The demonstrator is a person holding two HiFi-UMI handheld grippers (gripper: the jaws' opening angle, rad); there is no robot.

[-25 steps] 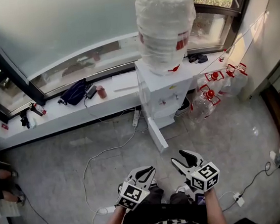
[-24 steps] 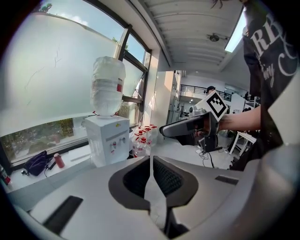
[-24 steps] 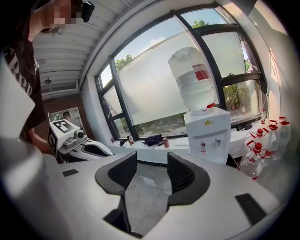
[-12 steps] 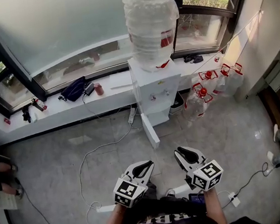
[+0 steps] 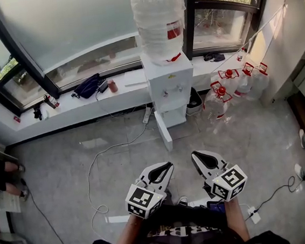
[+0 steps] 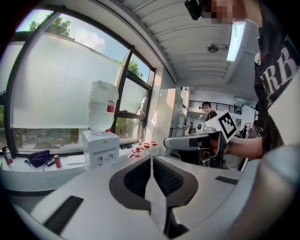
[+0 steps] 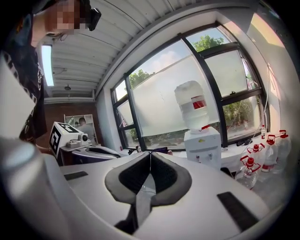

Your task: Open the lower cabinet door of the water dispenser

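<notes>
Head view shows the water dispenser [image 5: 169, 84] at upper centre, against the window sill, smaller and farther off than a second ago. Both grippers sit low in the frame, well apart from it. Its lower cabinet door [image 5: 166, 136] stands swung out over the floor, so the task looks done. The right gripper [image 5: 198, 157] has just been closing its jaws, now together on nothing. The left gripper [image 5: 167, 169] also has its jaws together, empty. I count one dispenser, one bottle [image 5: 157, 15] on top, one open door, two grippers, and about four red-capped jugs [image 5: 218, 103] at right.

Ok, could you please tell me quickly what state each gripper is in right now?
Left gripper: shut, nothing between its jaws.
Right gripper: shut, its jaws have just closed, nothing between them.
</notes>
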